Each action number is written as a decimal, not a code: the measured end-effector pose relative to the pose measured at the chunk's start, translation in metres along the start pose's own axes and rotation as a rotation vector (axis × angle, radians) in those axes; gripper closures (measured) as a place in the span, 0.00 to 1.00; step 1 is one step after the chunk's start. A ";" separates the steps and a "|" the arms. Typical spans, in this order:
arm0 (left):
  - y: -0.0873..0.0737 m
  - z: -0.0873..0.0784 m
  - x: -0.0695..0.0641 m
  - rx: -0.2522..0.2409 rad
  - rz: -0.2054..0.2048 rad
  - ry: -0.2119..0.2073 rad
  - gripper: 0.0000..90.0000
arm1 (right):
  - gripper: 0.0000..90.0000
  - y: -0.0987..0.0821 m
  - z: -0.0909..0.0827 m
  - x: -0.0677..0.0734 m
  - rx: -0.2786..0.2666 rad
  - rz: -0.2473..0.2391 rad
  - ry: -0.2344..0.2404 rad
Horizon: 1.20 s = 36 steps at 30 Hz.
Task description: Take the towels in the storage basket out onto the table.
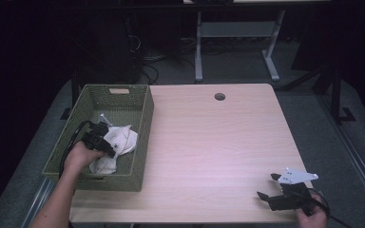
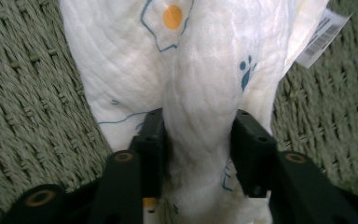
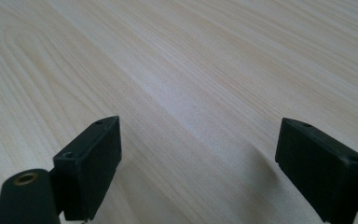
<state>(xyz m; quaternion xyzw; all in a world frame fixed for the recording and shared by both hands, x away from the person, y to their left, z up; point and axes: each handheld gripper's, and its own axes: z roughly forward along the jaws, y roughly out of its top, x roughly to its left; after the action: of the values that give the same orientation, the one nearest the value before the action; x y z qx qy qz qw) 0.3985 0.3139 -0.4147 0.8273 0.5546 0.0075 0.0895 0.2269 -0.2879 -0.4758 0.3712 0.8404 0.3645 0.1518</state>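
High view puts the left gripper (image 1: 105,144) inside the green woven basket (image 1: 145,123), jaws pinched on a raised fold of the white printed cloth (image 1: 119,141), likely to lift it; the fold runs straight ahead between them. Right gripper (image 1: 270,186) rests spread wide, empty, on the table (image 1: 218,137)

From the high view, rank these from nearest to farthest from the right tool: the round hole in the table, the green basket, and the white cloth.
From the right tool, at the table's near right corner:
1. Green basket, at the table's left edge, its right wall nearest.
2. White cloth, inside the basket, clamped by the left tool.
3. Round hole, near the far edge.
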 end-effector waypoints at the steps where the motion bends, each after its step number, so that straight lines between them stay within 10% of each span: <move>1: 0.000 -0.001 0.001 -0.013 -0.009 -0.006 0.70 | 0.16 0.000 0.000 0.000 -0.002 -0.002 0.001; 36: -0.016 -0.033 0.003 -0.168 0.026 -0.084 0.84 | 0.16 0.000 0.000 -0.003 0.003 0.010 -0.006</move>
<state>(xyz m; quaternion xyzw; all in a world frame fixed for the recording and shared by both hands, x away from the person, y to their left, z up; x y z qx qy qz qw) 0.3818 0.3270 -0.3851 0.8236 0.5369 0.0208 0.1816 0.2289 -0.2898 -0.4759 0.3767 0.8387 0.3627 0.1521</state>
